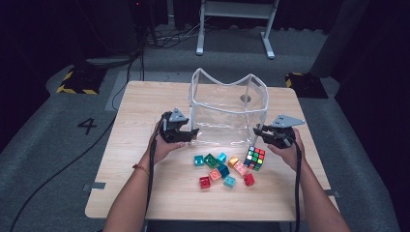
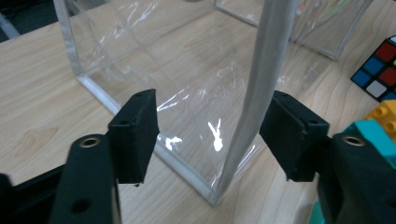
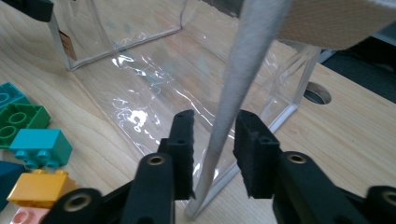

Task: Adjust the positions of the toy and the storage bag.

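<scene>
A clear plastic bag [image 1: 227, 108] with grey-white edge strips stands open-topped on the wooden table [image 1: 145, 111]. My left gripper [image 1: 191, 134] is at its front left bottom corner. In the left gripper view the jaws [image 2: 215, 135] stand fairly wide around that corner: one pad lies against the grey strip [image 2: 266, 79], the other against the clear wall [image 2: 187, 70]. My right gripper [image 1: 258, 130] is at the front right corner. Its jaws [image 3: 215, 149] are drawn in narrowly on the corner strip [image 3: 238, 79].
Several coloured toy bricks [image 1: 220, 169] lie in a cluster just in front of the bag, with a twisty colour cube [image 1: 255, 158] at their right. The table has a round hole [image 1: 245, 98] behind the bag. A white frame stands on the dark floor beyond.
</scene>
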Demonstrator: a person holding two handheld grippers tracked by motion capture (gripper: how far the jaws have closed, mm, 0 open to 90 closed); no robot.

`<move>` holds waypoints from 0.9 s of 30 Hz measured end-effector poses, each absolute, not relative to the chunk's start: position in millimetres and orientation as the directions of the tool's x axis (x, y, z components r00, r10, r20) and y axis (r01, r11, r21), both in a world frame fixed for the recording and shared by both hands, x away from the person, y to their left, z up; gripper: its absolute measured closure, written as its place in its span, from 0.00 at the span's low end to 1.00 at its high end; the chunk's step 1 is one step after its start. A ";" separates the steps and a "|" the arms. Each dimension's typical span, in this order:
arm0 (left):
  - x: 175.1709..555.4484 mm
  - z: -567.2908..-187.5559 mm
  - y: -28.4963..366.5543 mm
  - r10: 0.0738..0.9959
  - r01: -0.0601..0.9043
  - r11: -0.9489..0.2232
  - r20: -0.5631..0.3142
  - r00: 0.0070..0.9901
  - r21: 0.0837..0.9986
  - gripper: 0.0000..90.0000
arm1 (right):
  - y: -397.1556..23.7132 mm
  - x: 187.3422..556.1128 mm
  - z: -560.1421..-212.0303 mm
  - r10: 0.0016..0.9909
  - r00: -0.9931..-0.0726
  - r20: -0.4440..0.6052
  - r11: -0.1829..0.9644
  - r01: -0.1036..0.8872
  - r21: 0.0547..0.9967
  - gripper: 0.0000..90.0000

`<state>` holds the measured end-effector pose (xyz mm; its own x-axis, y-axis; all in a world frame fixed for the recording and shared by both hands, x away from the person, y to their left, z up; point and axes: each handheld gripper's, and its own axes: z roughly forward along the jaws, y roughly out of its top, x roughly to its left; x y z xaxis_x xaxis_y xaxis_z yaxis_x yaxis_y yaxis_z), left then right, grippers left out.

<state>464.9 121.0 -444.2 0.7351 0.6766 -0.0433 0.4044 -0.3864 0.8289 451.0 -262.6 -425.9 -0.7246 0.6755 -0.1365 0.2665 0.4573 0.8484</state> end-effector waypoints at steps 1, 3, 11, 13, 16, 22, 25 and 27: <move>466.0 -442.9 119.5 0.679 0.392 -0.396 -0.022 0.733 0.830 0.45 | -262.6 451.0 -425.9 0.676 -0.725 -0.136 0.457 0.266 0.848 0.85; 470.2 -442.2 116.1 0.661 0.398 -0.399 -0.042 0.750 0.826 0.56 | -261.1 451.6 -426.7 0.675 -0.721 -0.153 0.465 0.256 0.848 0.88; 470.5 -443.0 114.4 0.625 0.381 -0.429 -0.035 0.780 0.819 0.86 | -260.4 447.4 -429.9 0.668 -0.723 -0.176 0.487 0.246 0.838 0.96; 467.7 -442.8 115.3 0.623 0.377 -0.430 -0.033 0.781 0.820 0.90 | -262.7 443.3 -429.9 0.666 -0.729 -0.156 0.476 0.254 0.842 0.96; 462.6 -441.4 116.2 0.616 0.377 -0.436 -0.034 0.787 0.817 0.94 | -264.5 434.0 -428.6 0.650 -0.742 -0.165 0.494 0.248 0.833 0.97; 453.0 -439.1 117.1 0.583 0.384 -0.454 -0.058 0.810 0.804 0.94 | -265.9 422.8 -427.6 0.642 -0.751 -0.152 0.493 0.253 0.832 0.97; 446.9 -438.4 116.8 0.573 0.380 -0.462 -0.058 0.818 0.801 0.95 | -269.3 415.8 -428.2 0.641 -0.755 -0.137 0.482 0.257 0.838 0.97; 442.8 -437.9 115.8 0.563 0.376 -0.467 -0.058 0.824 0.800 0.95 | -271.8 411.3 -428.2 0.641 -0.756 -0.129 0.477 0.262 0.839 0.97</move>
<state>442.8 115.8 -437.9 0.8241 0.5635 -0.0581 0.3760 -0.4674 0.8001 411.3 -271.8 -428.2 -0.7565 0.6412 -0.1288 0.2615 0.4771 0.8390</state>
